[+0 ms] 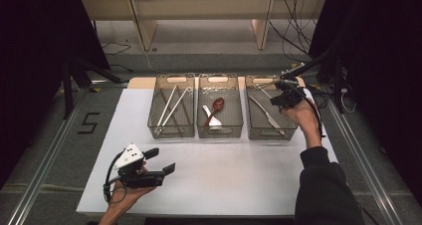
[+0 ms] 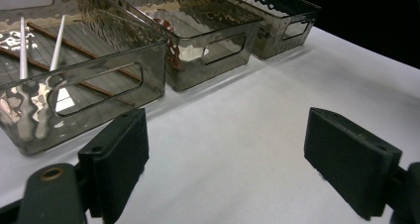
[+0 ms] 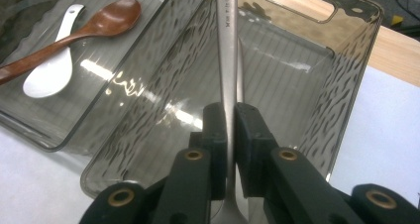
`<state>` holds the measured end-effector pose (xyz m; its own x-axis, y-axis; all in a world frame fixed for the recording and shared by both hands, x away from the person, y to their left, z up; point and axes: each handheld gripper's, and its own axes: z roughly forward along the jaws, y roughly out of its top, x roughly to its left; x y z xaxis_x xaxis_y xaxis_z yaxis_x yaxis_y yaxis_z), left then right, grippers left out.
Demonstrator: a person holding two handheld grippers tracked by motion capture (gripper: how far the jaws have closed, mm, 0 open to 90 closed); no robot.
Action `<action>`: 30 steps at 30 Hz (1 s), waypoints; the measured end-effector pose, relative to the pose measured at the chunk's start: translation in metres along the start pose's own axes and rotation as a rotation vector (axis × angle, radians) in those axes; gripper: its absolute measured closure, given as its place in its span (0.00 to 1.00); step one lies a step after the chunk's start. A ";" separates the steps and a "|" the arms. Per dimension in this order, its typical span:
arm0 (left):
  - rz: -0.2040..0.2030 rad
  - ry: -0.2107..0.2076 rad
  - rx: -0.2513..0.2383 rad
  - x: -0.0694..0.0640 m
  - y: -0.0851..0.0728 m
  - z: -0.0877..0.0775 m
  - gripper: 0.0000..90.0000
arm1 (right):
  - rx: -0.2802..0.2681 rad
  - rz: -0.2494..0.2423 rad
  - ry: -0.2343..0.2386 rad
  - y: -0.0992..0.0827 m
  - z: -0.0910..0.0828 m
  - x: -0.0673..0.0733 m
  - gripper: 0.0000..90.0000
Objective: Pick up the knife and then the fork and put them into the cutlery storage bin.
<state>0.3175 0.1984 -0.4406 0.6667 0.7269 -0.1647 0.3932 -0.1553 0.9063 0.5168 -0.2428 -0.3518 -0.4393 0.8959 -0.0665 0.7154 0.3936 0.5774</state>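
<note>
The right gripper (image 3: pixel 230 135) clamps the flat steel handle of a utensil (image 3: pixel 229 50) edge-on, holding it over the right bin (image 3: pixel 317 90); which kind of utensil it is cannot be told, since its working end is hidden below the jaws. It likely handles as light, stiff and slick, so the narrow pinch could let it swivel or slide; a hold nearer the middle of the handle, across its flat faces, would probably be steadier. Small stamped lettering runs along the handle but is too fine to read. A knife (image 1: pixel 266 114) already lies in that bin. The left gripper (image 1: pixel 159 161) rests with jaws wide and empty on the table (image 1: pixel 224 180), beside a floor mark reading "5" (image 1: pixel 88 123).
</note>
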 end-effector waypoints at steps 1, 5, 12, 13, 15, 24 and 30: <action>0.001 0.000 0.000 0.000 0.000 0.000 0.19 | 0.002 -0.002 -0.002 0.001 0.001 0.000 0.94; 0.000 0.001 -0.001 0.000 0.000 0.000 0.19 | 0.007 0.001 -0.008 0.004 0.006 0.000 0.94; -0.001 0.000 -0.002 0.000 0.000 0.000 0.19 | 0.020 0.009 -0.012 0.007 0.014 0.000 0.94; -0.001 0.000 -0.002 0.000 0.000 0.000 0.19 | 0.021 0.011 -0.010 0.007 0.015 0.000 0.94; 0.001 0.000 -0.001 0.000 0.000 -0.001 0.19 | 0.023 0.011 -0.013 0.007 0.016 0.001 0.94; 0.000 -0.001 -0.001 0.000 0.000 -0.001 0.19 | 0.027 0.006 -0.015 0.008 0.022 0.003 0.94; -0.002 -0.002 -0.003 0.000 0.000 -0.001 0.19 | 0.027 0.001 -0.013 0.010 0.026 0.005 0.94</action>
<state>0.3172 0.1991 -0.4401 0.6674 0.7256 -0.1678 0.3930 -0.1518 0.9069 0.5355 -0.2293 -0.3675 -0.4310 0.8991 -0.0767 0.7306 0.3976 0.5552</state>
